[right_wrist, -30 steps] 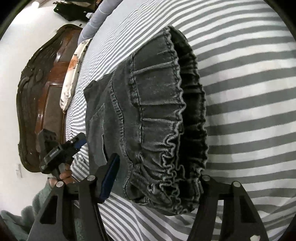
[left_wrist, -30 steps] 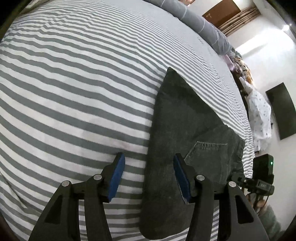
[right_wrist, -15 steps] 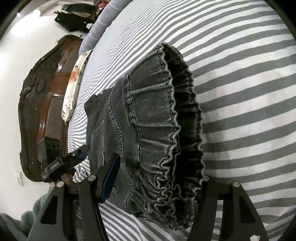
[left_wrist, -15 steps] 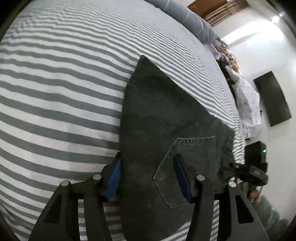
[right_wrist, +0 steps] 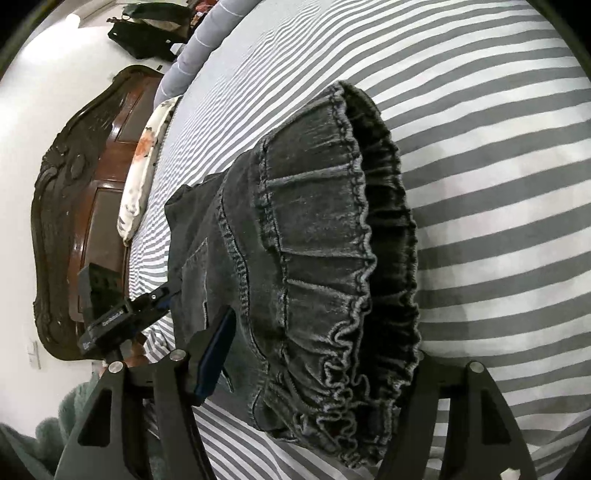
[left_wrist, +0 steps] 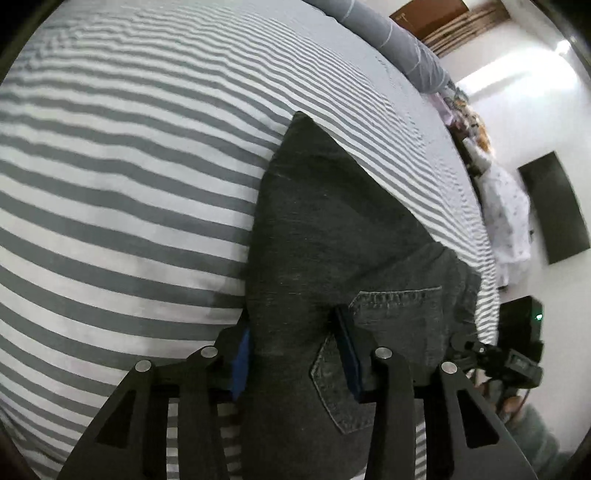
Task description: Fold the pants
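Dark grey denim pants [left_wrist: 332, 229] lie folded on the striped bed, a back pocket [left_wrist: 391, 325] facing up. My left gripper [left_wrist: 295, 354] is open, its blue pads on either side of the folded fabric edge near the pocket. In the right wrist view the gathered elastic waistband [right_wrist: 325, 258] bulges between the fingers of my right gripper [right_wrist: 314, 354], which is open; its right finger is hidden behind the waistband. The left gripper also shows in the right wrist view [right_wrist: 122, 314], at the pants' left side.
The grey-and-white striped bedsheet [left_wrist: 129, 166] spreads all around the pants. A grey bolster [left_wrist: 388, 33] lies at the far edge. A carved wooden headboard [right_wrist: 74, 206] and a floral pillow [right_wrist: 144, 166] stand to the left. Clothes pile beside the bed [left_wrist: 506, 206].
My left gripper has slid sideways from the bare sheet onto the pants, so its pads now straddle the fabric edge by the pocket. My right gripper has stayed around the waistband.
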### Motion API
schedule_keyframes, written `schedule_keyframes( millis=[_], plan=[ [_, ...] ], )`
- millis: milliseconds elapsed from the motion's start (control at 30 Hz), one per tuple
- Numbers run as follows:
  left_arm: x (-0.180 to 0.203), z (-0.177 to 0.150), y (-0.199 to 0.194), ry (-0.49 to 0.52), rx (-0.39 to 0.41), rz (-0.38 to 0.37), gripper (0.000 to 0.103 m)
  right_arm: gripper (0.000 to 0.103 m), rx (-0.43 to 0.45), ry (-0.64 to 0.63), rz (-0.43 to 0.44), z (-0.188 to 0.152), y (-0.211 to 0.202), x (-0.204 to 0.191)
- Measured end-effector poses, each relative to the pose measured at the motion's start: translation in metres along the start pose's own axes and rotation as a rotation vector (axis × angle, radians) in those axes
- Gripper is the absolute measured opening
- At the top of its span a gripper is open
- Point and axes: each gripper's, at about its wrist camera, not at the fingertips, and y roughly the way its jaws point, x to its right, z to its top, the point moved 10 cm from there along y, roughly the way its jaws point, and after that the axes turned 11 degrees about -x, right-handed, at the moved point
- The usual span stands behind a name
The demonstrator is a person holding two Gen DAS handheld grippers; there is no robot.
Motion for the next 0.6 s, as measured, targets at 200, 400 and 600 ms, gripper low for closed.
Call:
schedule_keyframes(
  millis=[200,400,600],
  plan=[
    [0.013,-0.003,-0.007,0.05,0.027,0.076,0.013,0.029,0.016,0.03,-0.077,-0.005,-0.005,-0.001],
    [0.031,-0.003,-0.027,0.076,0.066,0.046,0.009,0.025,0.065,0.022,-0.093,-0.007,-0.024,-0.028],
    [0.053,0.01,-0.052,0.114,0.123,-0.003,0.009,0.024,0.086,-0.038,-0.079,0.005,-0.04,-0.069]
  ],
)
